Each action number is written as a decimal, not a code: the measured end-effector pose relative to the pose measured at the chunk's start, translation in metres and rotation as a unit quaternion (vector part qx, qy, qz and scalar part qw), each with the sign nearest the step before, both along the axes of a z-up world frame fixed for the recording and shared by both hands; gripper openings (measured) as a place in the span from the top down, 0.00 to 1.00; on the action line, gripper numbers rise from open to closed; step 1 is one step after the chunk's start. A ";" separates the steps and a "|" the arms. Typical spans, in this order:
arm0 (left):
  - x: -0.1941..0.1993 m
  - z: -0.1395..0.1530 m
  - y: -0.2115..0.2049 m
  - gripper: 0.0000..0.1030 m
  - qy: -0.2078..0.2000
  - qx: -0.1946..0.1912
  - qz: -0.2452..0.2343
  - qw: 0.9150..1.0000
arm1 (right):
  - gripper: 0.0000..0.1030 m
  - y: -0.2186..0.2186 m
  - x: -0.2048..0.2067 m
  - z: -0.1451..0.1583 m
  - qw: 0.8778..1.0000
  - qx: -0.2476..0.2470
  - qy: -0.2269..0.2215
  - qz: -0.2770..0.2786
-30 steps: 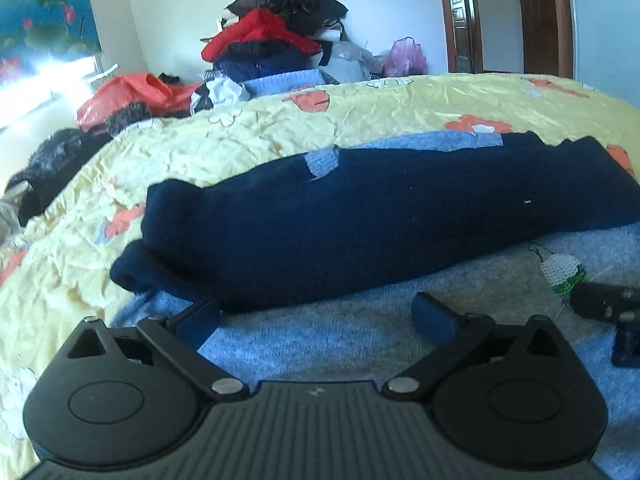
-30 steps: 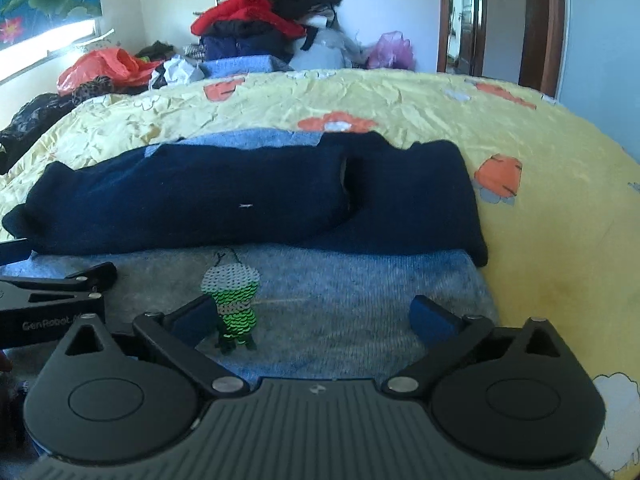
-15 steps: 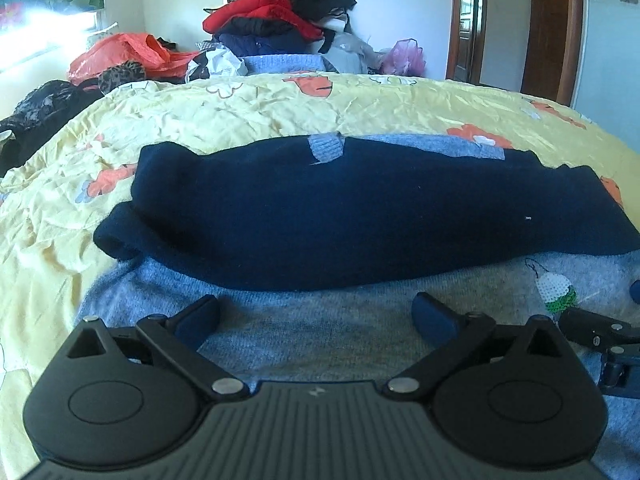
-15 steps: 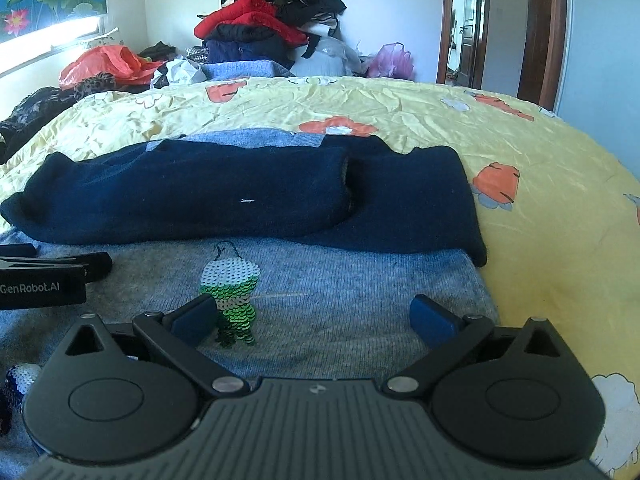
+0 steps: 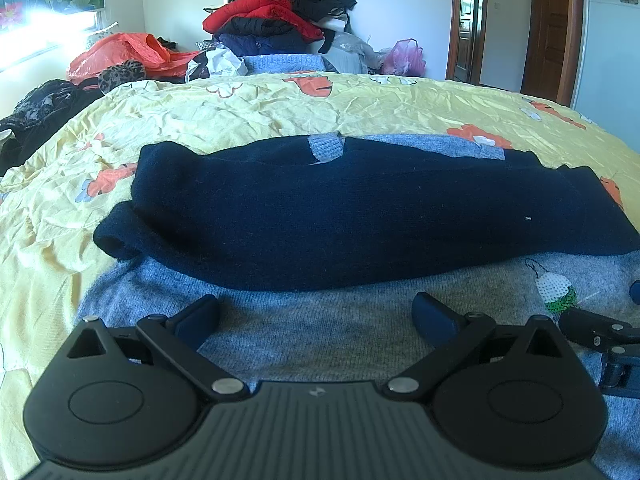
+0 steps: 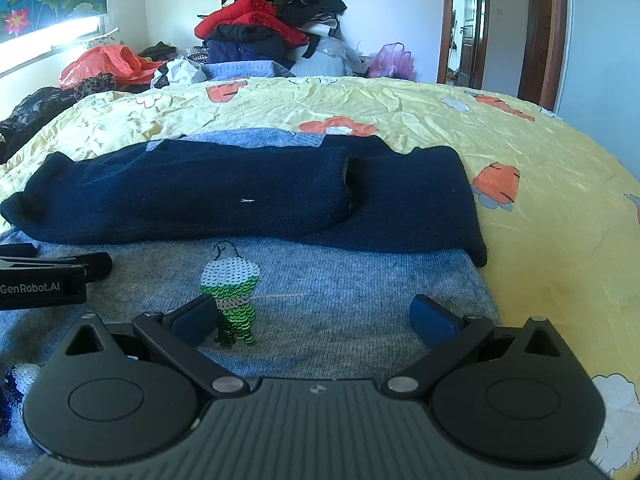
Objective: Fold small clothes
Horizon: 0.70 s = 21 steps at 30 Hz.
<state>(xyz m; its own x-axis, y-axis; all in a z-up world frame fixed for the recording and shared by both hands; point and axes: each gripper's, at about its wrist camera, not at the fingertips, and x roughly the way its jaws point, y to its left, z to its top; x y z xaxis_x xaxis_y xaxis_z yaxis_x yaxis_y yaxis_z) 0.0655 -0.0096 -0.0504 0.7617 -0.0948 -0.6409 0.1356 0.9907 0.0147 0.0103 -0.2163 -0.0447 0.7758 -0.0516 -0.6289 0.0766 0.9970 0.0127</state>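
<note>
A small grey-blue sweater (image 5: 328, 332) lies flat on the bed, its navy sleeves (image 5: 360, 216) folded across the chest. It also shows in the right wrist view (image 6: 360, 280), with navy sleeves (image 6: 200, 196) and a green and white sequin patch (image 6: 230, 296). My left gripper (image 5: 316, 312) is open and empty, low over the sweater's left hem. My right gripper (image 6: 314, 318) is open and empty over the right hem, its left finger beside the patch. The right gripper's finger (image 5: 592, 326) shows in the left wrist view.
The bed has a yellow flowered sheet (image 5: 280, 112). A pile of clothes (image 6: 272, 20) and an orange bag (image 6: 108, 64) sit at the far end. Dark clothes (image 5: 36, 120) lie at the left edge. A doorway (image 6: 468, 28) stands at the back right.
Both grippers have drawn back and levelled out a little, so the views have risen. The left gripper has turned to face the sweater squarely. The sweater has not moved.
</note>
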 end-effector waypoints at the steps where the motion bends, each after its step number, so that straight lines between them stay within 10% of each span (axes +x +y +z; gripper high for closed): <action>1: 0.000 0.000 0.000 0.00 0.000 0.000 0.000 1.000 | 0.00 0.000 0.000 0.000 1.000 0.001 0.000 0.000; 21: 0.000 0.000 0.000 0.00 0.000 0.000 0.000 1.000 | 0.00 0.003 0.001 -0.001 1.000 -0.007 0.002 0.000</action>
